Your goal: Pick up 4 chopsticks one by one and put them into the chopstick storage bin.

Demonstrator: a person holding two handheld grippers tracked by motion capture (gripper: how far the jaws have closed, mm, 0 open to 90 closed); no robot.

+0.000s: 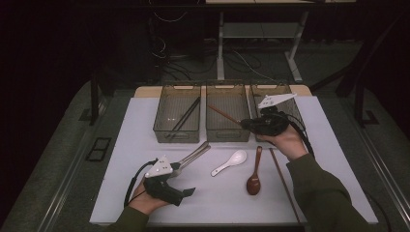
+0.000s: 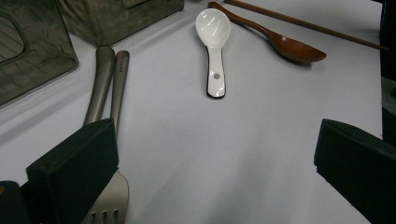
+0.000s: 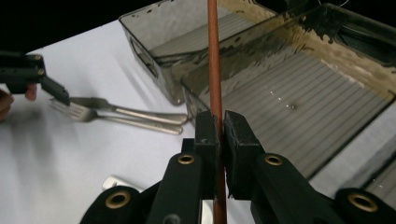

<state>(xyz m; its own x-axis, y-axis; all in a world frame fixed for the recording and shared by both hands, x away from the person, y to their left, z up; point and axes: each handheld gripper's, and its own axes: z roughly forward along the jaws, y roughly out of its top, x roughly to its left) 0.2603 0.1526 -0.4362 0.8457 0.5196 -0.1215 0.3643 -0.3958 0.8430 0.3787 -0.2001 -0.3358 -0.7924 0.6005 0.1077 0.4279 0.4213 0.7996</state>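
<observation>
Nearest the person, the left gripper (image 1: 180,180) is resting on the white table (image 1: 222,203) with its jaws standing wide and nothing between them, its left jaw just beside two metal forks (image 2: 106,84). Farther out, the right gripper (image 1: 247,123) is clamping a wooden chopstick (image 3: 214,70) tight between its pads, holding it over the middle basket (image 1: 227,135), one of three at the table's far edge

Left gripper (image 2: 210,186): jaws stand wide apart over the white table top (image 2: 243,154), nothing between them. Two metal handles (image 2: 108,79) lie side by side just beside the left jaw, with a fork head (image 2: 108,205) beneath that jaw. White spoon (image 2: 214,46) lies beyond the jaws, bowl away. Brown wooden spoon (image 2: 280,42) lies near the white spoon; a wooden chopstick (image 2: 308,24) lies beyond it. Mesh baskets (image 2: 32,51) stand beside the metal handles.
</observation>
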